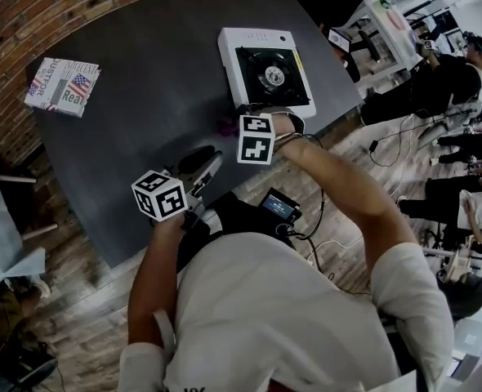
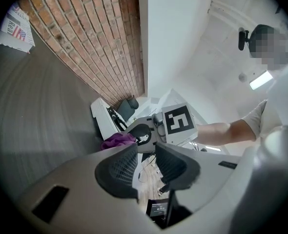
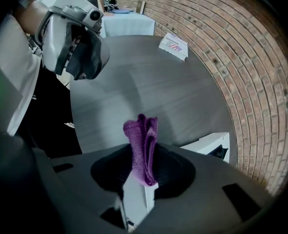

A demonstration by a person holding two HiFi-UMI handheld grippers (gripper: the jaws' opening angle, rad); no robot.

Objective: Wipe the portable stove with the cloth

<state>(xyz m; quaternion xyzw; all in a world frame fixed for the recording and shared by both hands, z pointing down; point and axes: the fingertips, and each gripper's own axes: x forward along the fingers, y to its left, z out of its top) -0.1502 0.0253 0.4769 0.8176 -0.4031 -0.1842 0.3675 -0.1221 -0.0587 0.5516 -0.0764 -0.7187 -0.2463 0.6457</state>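
The right gripper (image 3: 144, 182), clamped on the purple cloth (image 3: 143, 150), hangs by the near edge of the stove (image 1: 265, 64), with wiping seemingly next, while the left gripper (image 2: 146, 167) stands open and empty.

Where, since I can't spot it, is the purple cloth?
In the right gripper view, the right gripper clamps the cloth in its jaws, above the table, beside the stove.

one stove (image 1: 265, 70), one cloth (image 3: 143, 150), one booklet (image 1: 61, 86), two grippers (image 2: 146, 165) (image 3: 144, 177).
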